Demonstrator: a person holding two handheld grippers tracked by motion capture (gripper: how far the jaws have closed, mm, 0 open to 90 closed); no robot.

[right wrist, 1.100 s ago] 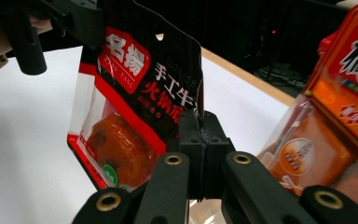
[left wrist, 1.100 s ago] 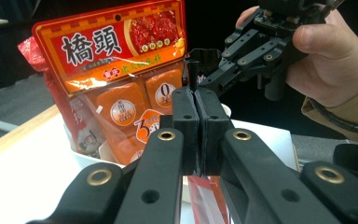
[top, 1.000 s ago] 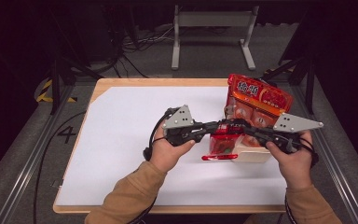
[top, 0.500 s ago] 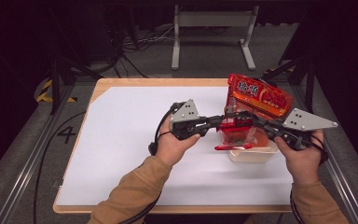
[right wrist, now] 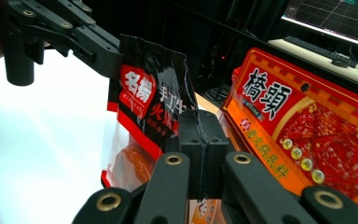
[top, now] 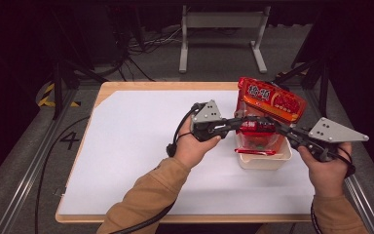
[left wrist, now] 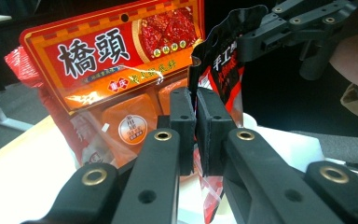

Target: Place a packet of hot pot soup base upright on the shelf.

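Both grippers are pinched on the top edge of a small dark pouch, so the step in hand looks like tearing it open over the tub. In the left gripper view, the left gripper has its jaws nearly together with the pouch's edge clamped between the pads, the film rising just past the fingertips and hanging down below them. In the right gripper view, the right gripper is closed tight on the same top edge, a ragged notch showing in the film just above its fingertips, and the other gripper grips the far corner beyond. In the high view, the left gripper reaches in from the person's left, the right gripper from the right, their tips almost meeting at the pouch, which hangs between them above the white tub. Both hands sit low and level, forearms angled inward, jaws pointing at each other. Just beyond the fingertips leans a big orange packet, propped on the tub's far side. The next move, as I judge it, calls for pulling the two grips apart in opposite directions while keeping both clamped, so the tear runs from the notch and the contents stay over the tub.
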